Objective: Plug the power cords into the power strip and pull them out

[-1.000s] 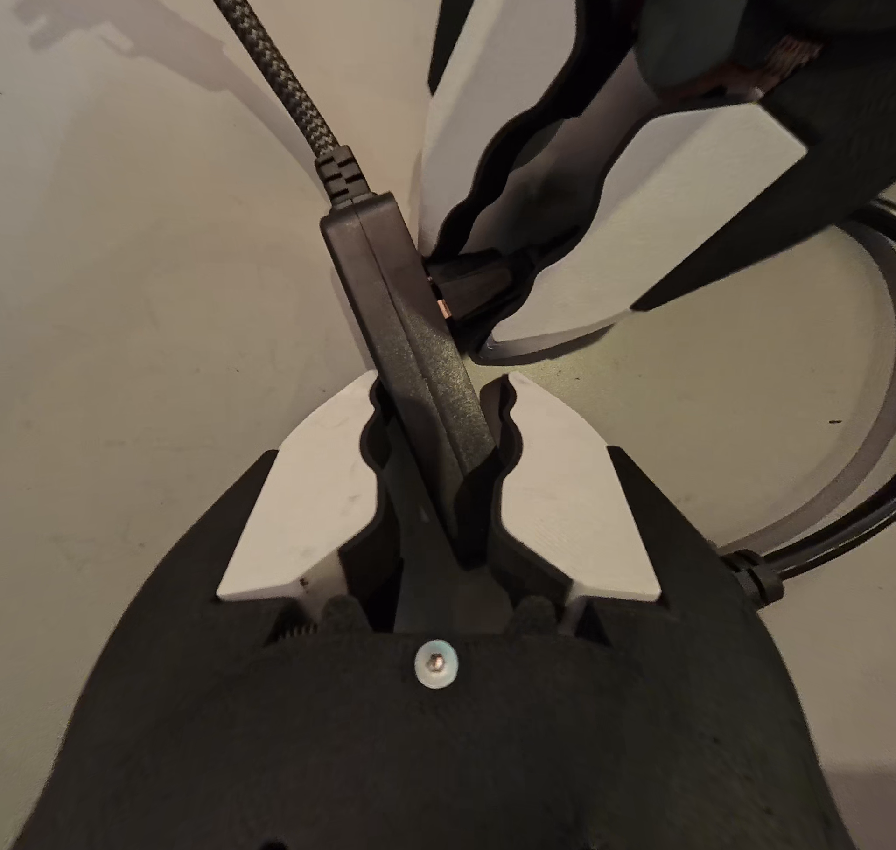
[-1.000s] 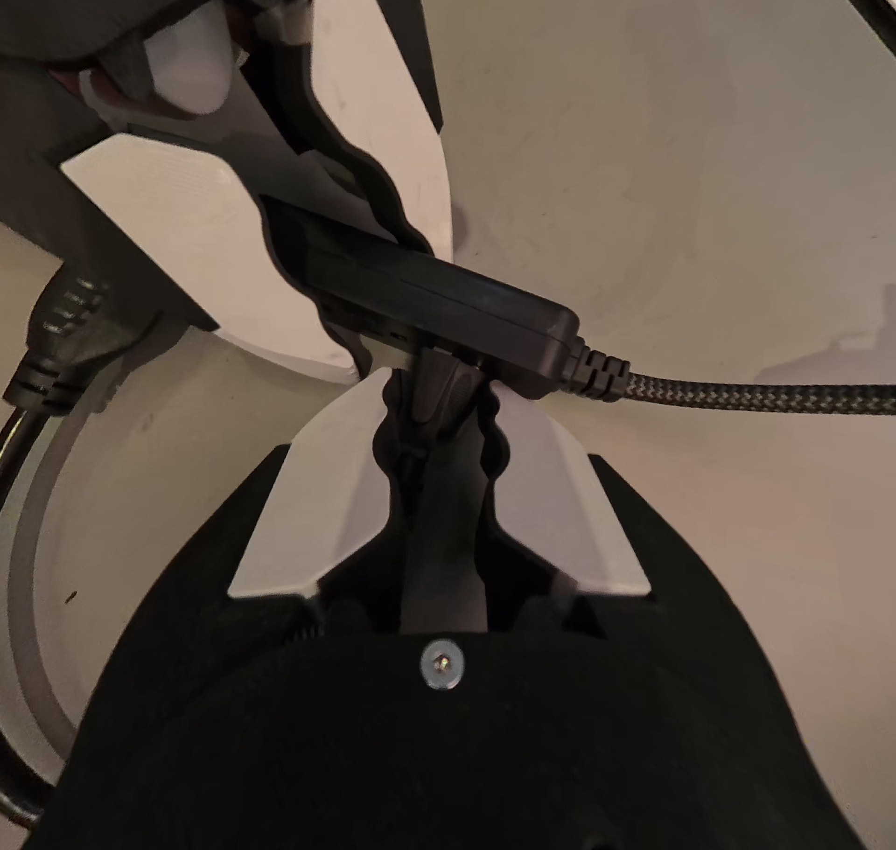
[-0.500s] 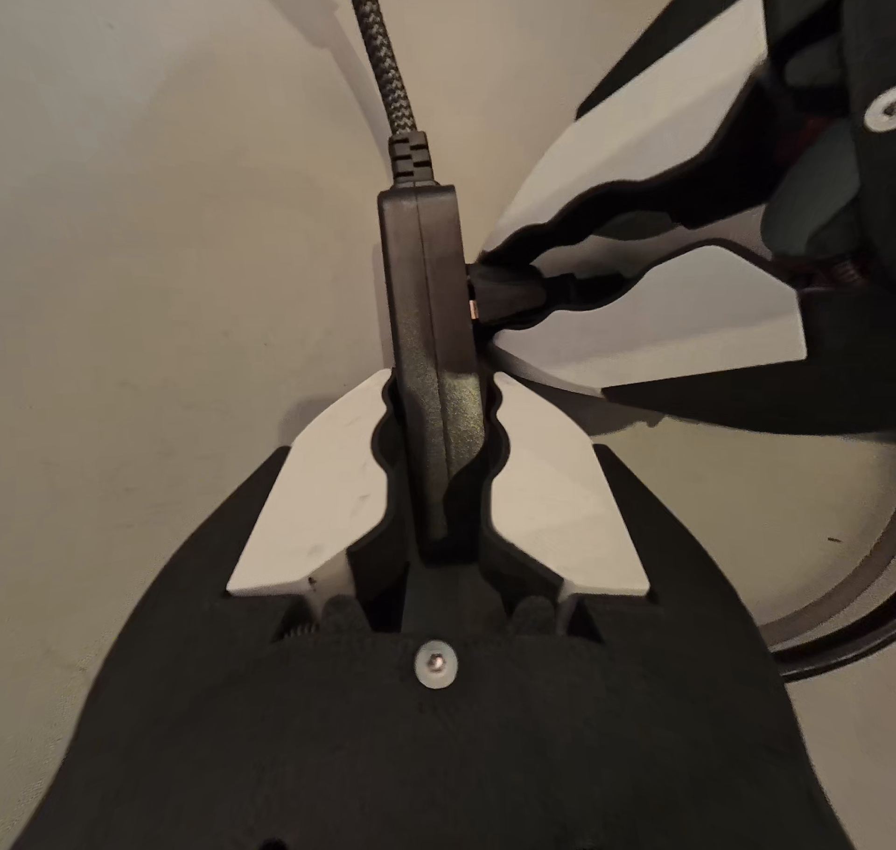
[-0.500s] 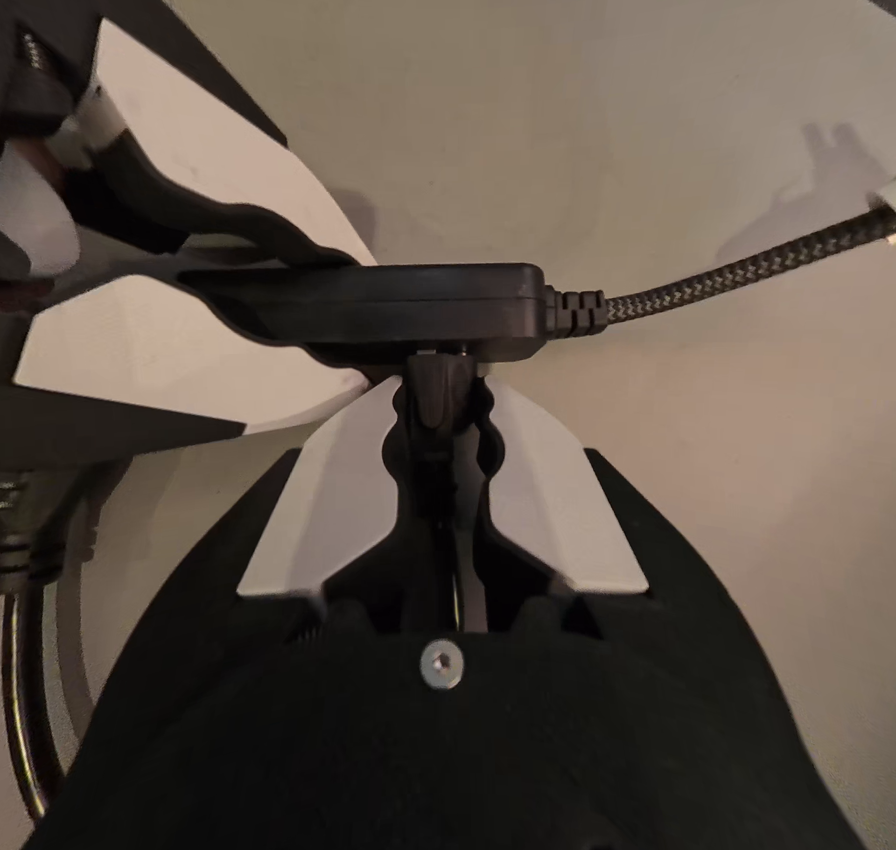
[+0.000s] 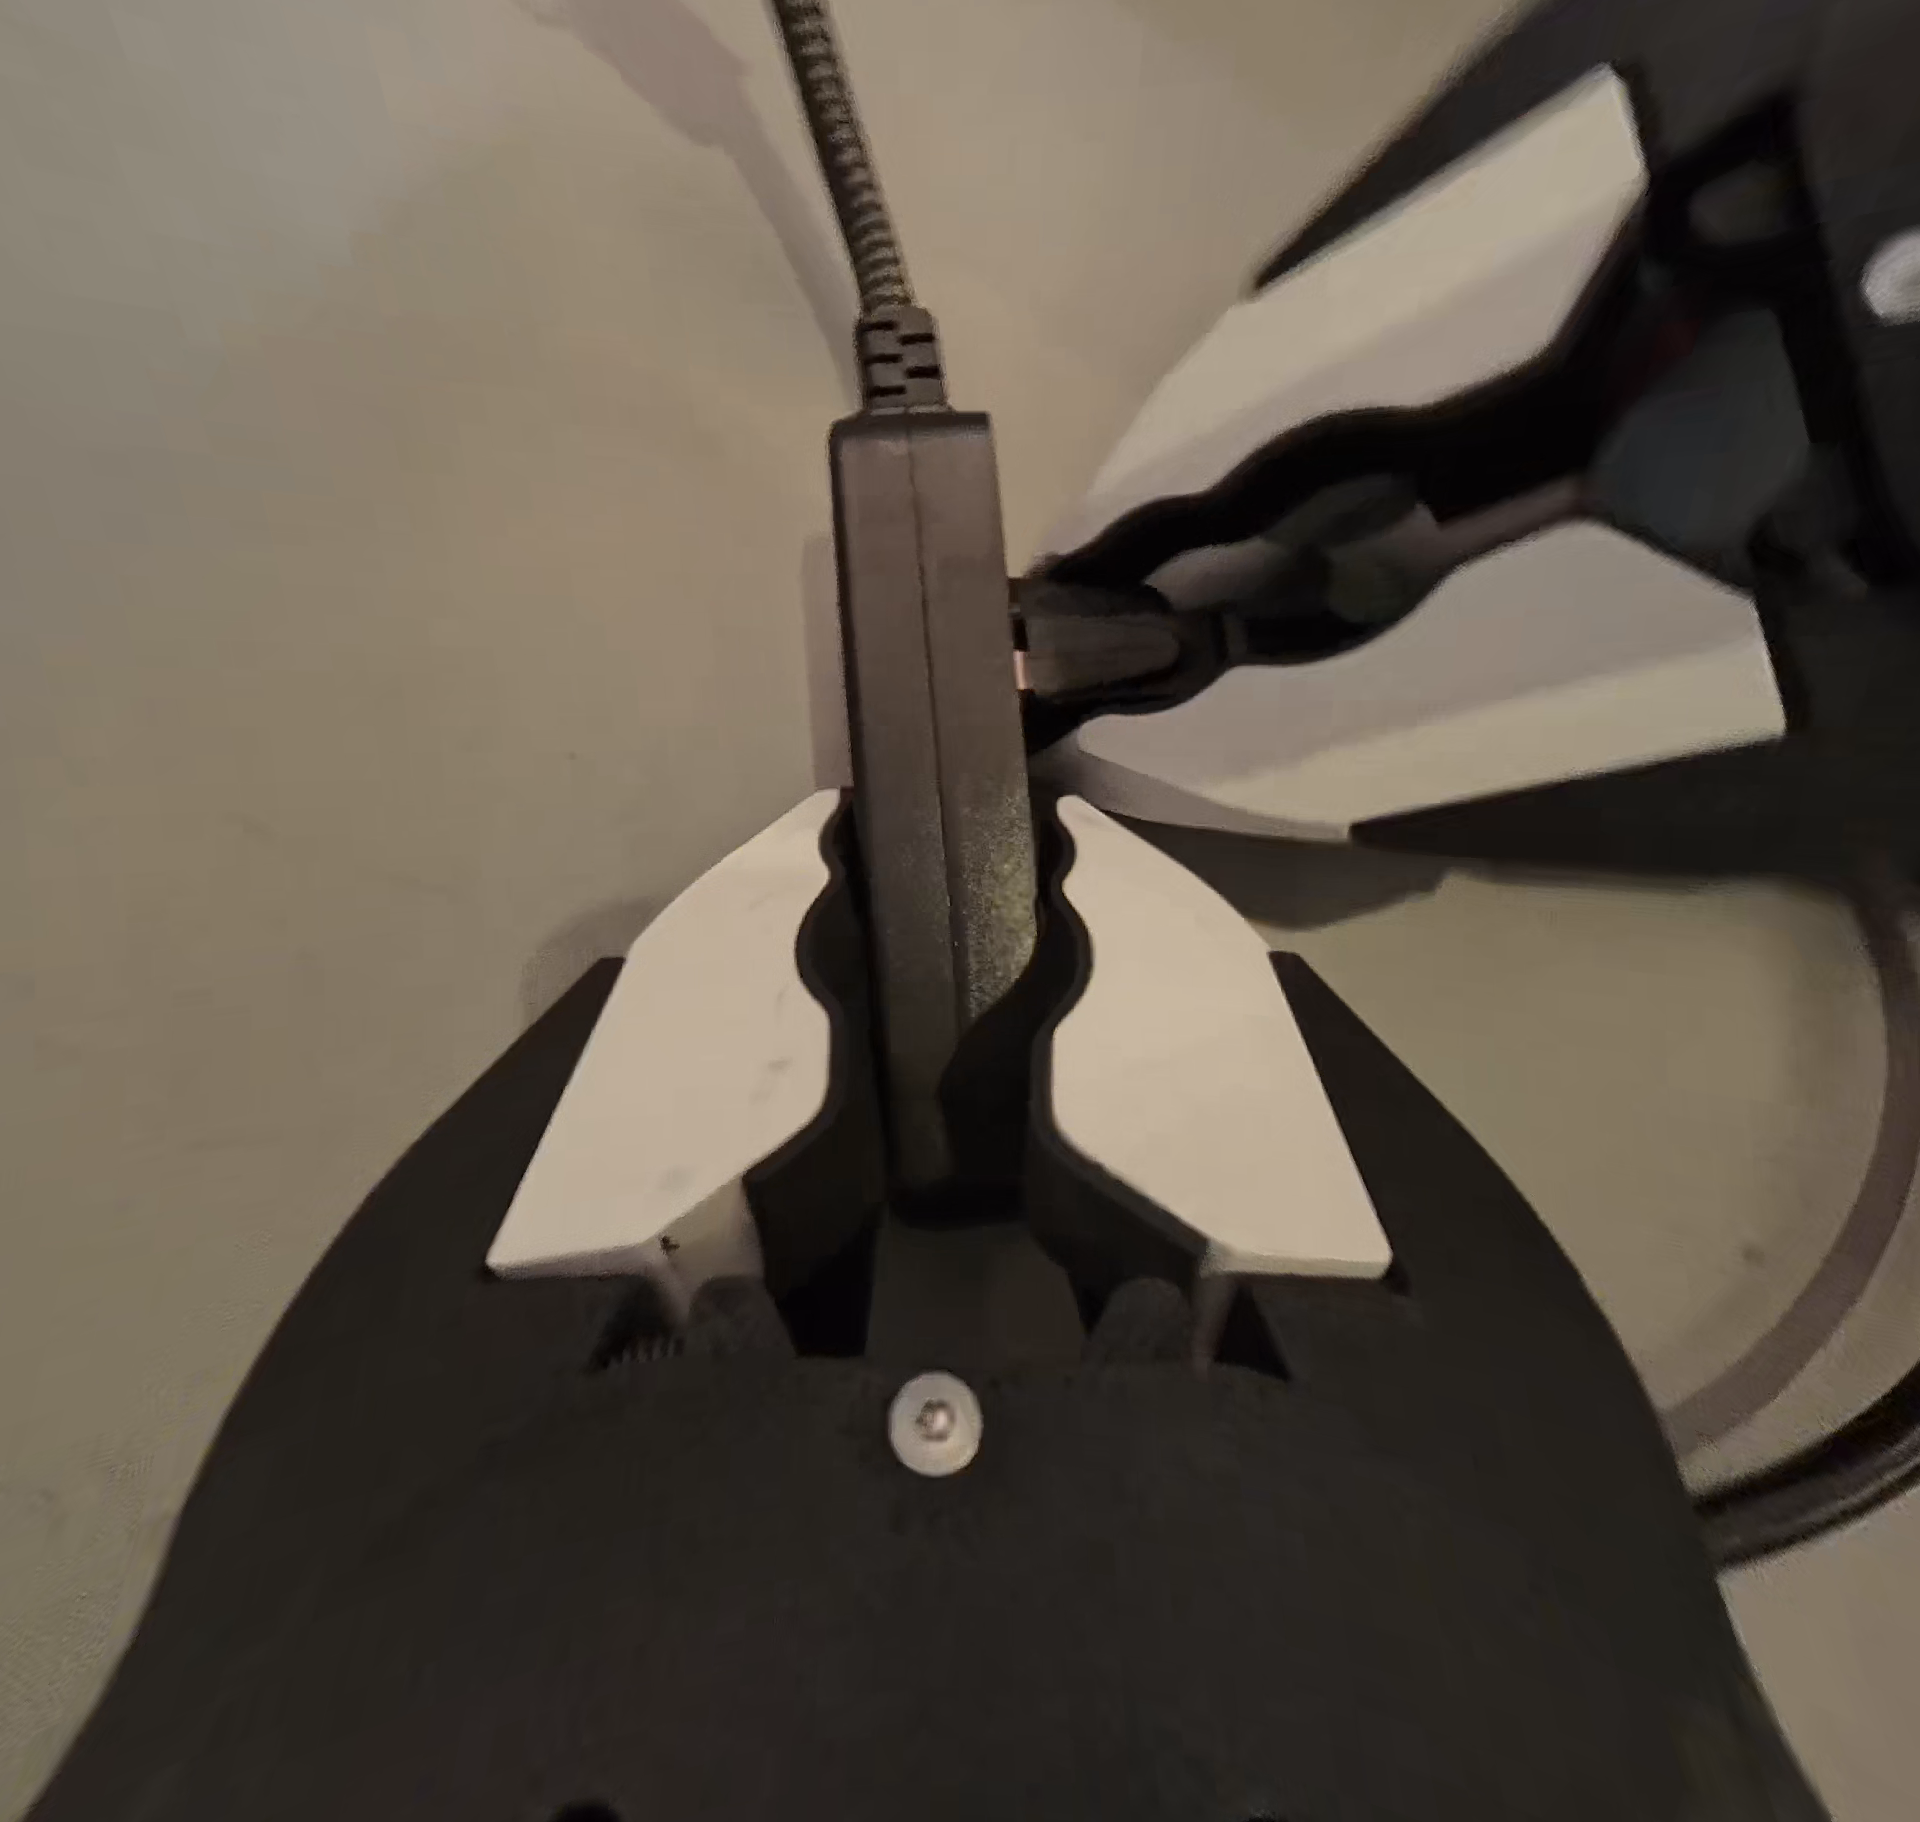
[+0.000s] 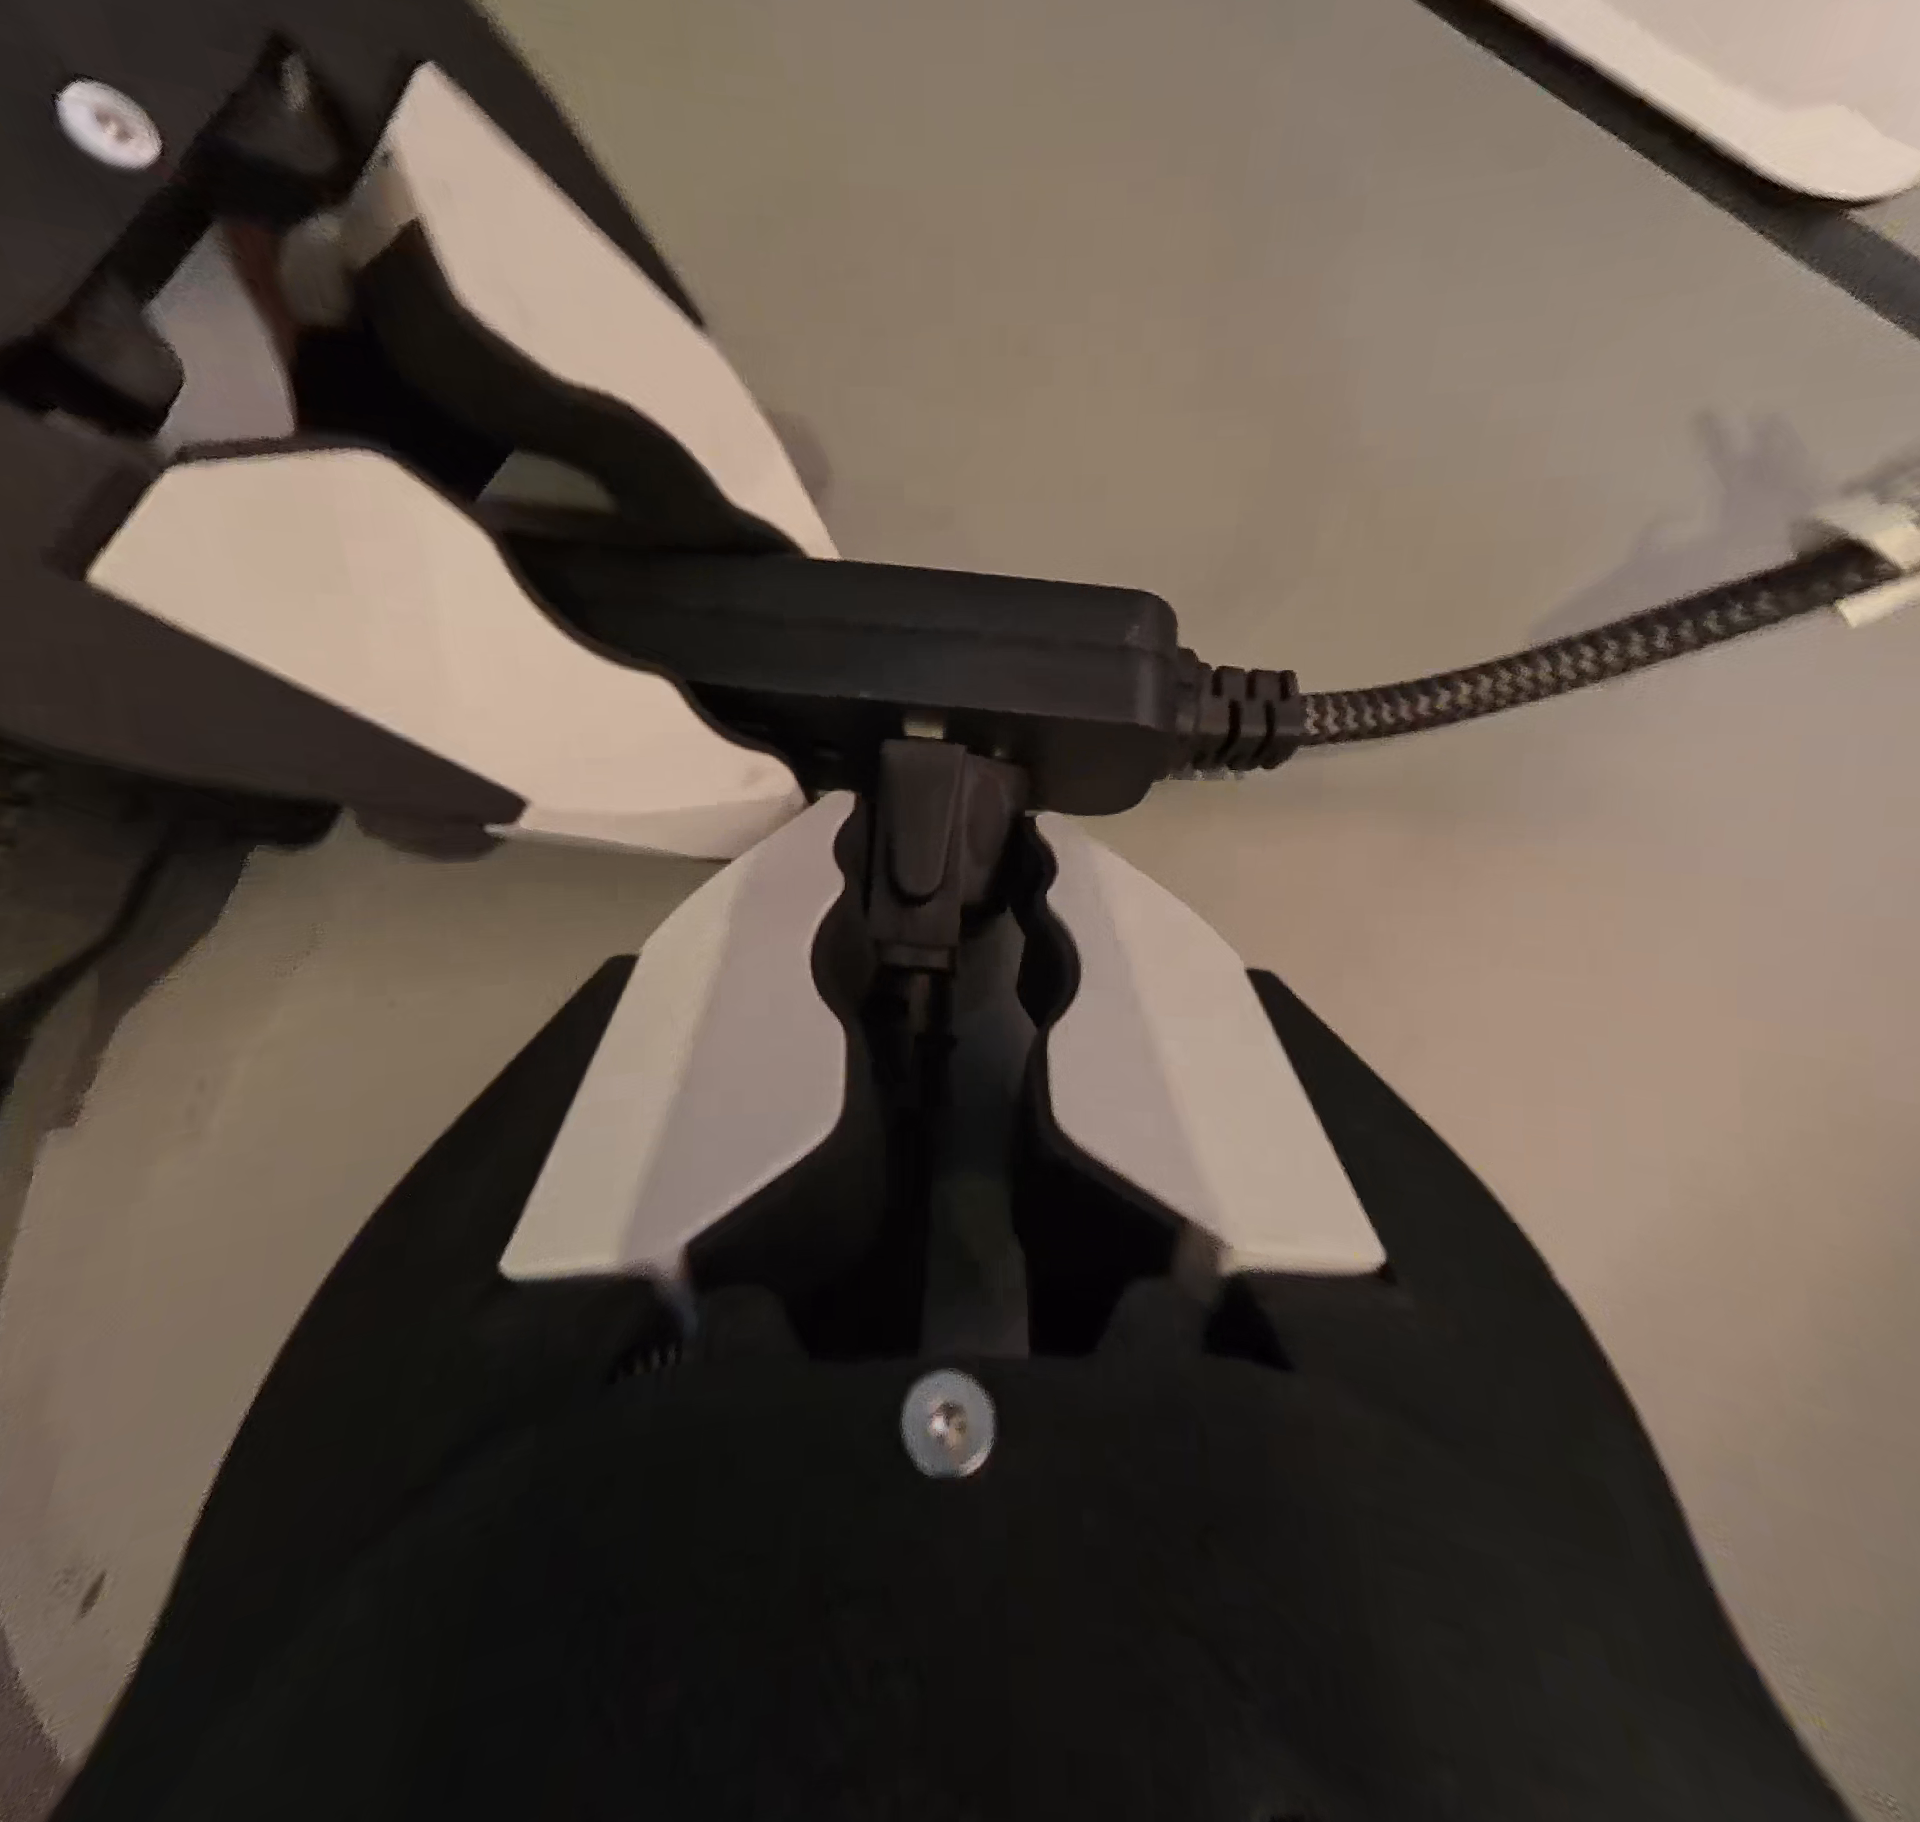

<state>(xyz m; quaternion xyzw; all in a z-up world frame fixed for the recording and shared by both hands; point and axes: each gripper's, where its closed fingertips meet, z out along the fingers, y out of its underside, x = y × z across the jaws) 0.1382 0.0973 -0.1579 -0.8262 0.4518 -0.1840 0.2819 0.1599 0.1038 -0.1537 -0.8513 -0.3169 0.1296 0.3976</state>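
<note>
Black items: one flat black plastic power strip (image 5: 935,733), one black moulded plug (image 6: 935,837), one braided black-and-grey cable (image 5: 842,141) leaving the strip's far end.
Grippers: two, each with white fingers on a black body.
Left gripper (image 5: 943,837): jaws closed narrowly on the power strip's near end, holding it edge-up above the tabletop.
Right gripper (image 6: 940,858): jaws closed tight on the plug, which meets the strip's face; a sliver of metal prong shows at the joint.
Other cords: one dark cord (image 5: 1849,1502) curves at the left view's right edge, cut off by the frame.
Hidden: the strip's socket face is turned away in the left view; how deep the prongs sit cannot be told.
Blur: the right gripper is smeared in the left view.
Surface: one pale beige tabletop (image 5: 312,629), open to the left of the strip.
Edge: a dark table edge (image 6: 1558,141) crosses the right view's upper right corner, with a pale flat object (image 6: 1662,37) beyond it, partly cropped.
</note>
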